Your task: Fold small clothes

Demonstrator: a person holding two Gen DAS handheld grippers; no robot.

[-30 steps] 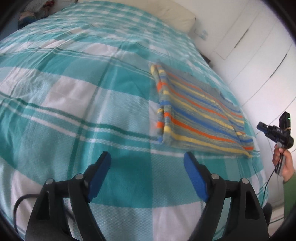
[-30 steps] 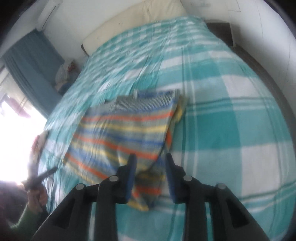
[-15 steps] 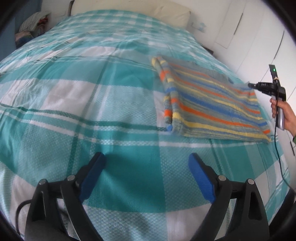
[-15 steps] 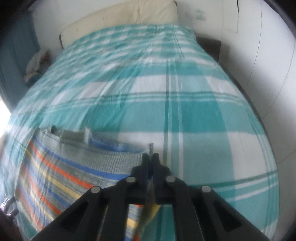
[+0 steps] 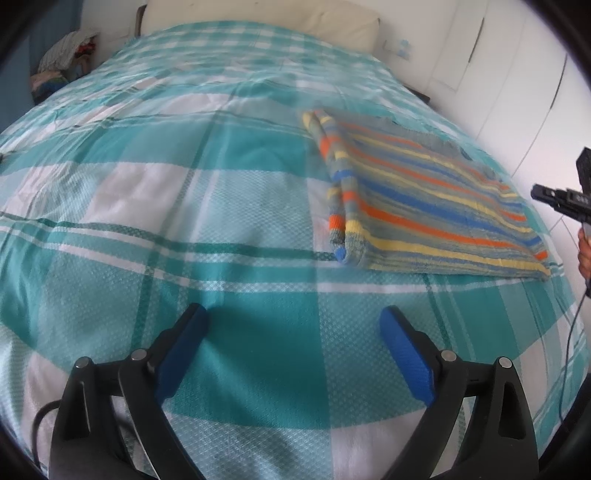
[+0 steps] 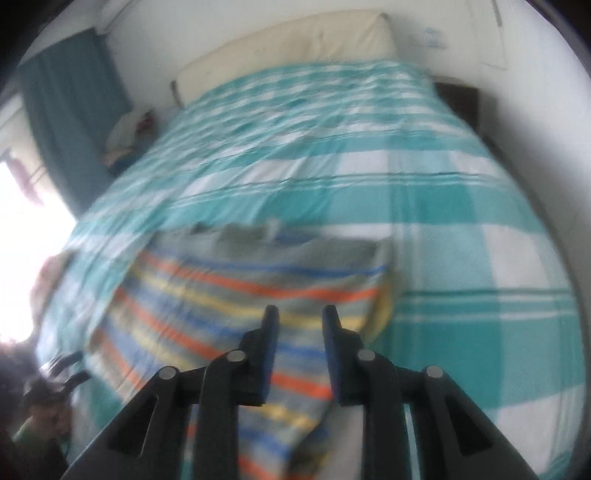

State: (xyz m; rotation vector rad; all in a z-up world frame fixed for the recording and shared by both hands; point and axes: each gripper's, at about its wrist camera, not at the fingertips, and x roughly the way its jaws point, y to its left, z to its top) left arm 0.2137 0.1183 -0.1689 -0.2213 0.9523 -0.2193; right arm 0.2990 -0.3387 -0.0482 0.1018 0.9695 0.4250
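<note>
A striped garment (image 5: 424,199) in grey, orange, blue and yellow lies folded flat on the right side of the bed, its sleeves tucked along its left edge. My left gripper (image 5: 295,332) is wide open and empty, low over the bedspread well short of the garment. My right gripper (image 6: 300,314) is open a little and empty, hovering over the near part of the garment (image 6: 236,295); this view is blurred. The right gripper (image 5: 554,197) also shows at the right edge of the left wrist view, just off the garment's right side.
The bed carries a teal and white checked bedspread (image 5: 184,177) with a cream pillow (image 5: 277,18) at the head. White wardrobe doors (image 5: 517,74) stand to the right. A pile of clothes (image 5: 62,70) sits beside the bed at the far left.
My right gripper was shut on the garment's edge half a second ago; it has let go, opened a little and pulled back. The garment now lies flat. My left gripper stayed open and shifted slightly.
</note>
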